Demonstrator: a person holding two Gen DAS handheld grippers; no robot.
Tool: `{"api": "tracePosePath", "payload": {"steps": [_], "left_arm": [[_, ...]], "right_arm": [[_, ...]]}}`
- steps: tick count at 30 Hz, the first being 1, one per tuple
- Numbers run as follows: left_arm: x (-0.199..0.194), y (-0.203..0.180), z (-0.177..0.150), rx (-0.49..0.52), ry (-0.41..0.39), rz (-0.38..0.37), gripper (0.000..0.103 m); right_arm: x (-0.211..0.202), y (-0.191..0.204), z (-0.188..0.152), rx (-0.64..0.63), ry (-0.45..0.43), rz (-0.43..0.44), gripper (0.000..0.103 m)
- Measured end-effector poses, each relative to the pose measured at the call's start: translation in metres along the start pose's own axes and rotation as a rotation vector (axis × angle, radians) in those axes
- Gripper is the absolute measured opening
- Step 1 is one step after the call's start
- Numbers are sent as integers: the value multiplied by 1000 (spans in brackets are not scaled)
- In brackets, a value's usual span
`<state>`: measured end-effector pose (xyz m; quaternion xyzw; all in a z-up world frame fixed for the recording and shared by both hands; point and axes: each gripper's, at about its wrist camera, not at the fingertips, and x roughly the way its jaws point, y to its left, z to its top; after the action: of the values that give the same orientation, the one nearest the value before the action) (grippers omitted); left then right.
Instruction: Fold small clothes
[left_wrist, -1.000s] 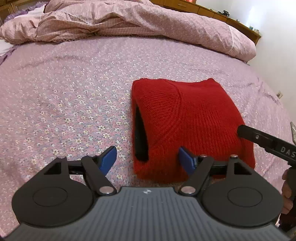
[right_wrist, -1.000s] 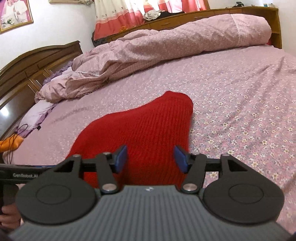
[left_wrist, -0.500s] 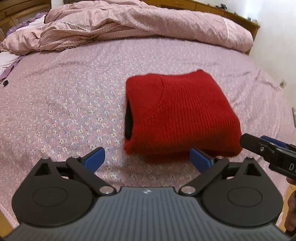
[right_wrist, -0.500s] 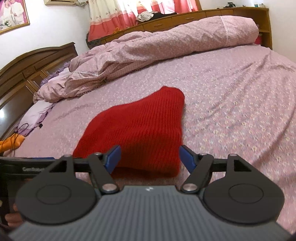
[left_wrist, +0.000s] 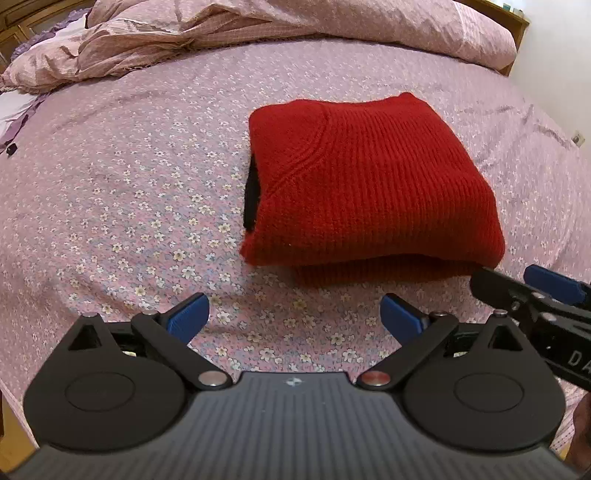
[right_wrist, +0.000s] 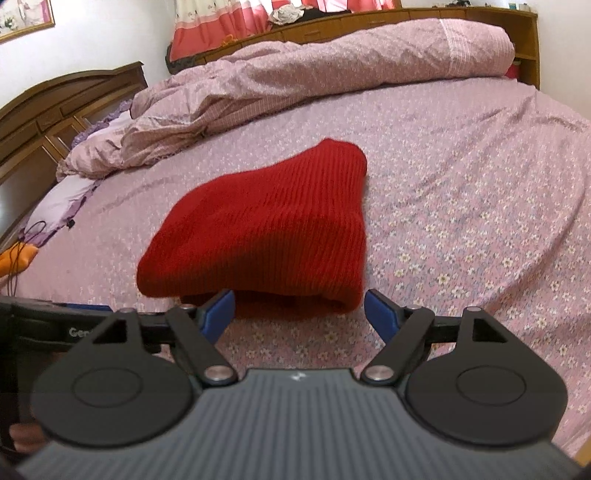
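Note:
A red knitted sweater (left_wrist: 369, 177) lies folded into a thick square on the flowered bedsheet (left_wrist: 129, 192). My left gripper (left_wrist: 293, 319) is open wide over bare sheet, just short of the sweater's near edge, with nothing between its blue pads. In the right wrist view the same sweater (right_wrist: 266, 229) lies straight ahead. My right gripper (right_wrist: 299, 314) has its jaws opening, and its pads stand clear of the sweater's near hem, which lies just beyond them. The right gripper's tips (left_wrist: 517, 288) also show at the right edge of the left wrist view.
A crumpled pink duvet (right_wrist: 314, 74) is heaped along the far side of the bed. A wooden headboard (right_wrist: 55, 110) stands at the left, with a pillow (right_wrist: 62, 203) and an orange object (right_wrist: 14, 258) beside it. The sheet's near edge lies right under both grippers.
Both grippers have let go of the sweater, opened wider and drawn back from it. The sweater now lies flat and sits farther away in both views.

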<state>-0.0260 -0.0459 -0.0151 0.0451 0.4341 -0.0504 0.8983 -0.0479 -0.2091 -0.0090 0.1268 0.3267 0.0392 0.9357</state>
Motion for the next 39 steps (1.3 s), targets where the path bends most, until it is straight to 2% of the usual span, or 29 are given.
{"api": "tracePosePath", "payload": {"steps": [6,39], "left_arm": [[2,-1,-1,3,10,1,101],[4,0,-3,0,19,4,101]], "right_arm": [[5,-2,-4,19,29,-2,79],[5,0,-4,19,31,1,79]]}}
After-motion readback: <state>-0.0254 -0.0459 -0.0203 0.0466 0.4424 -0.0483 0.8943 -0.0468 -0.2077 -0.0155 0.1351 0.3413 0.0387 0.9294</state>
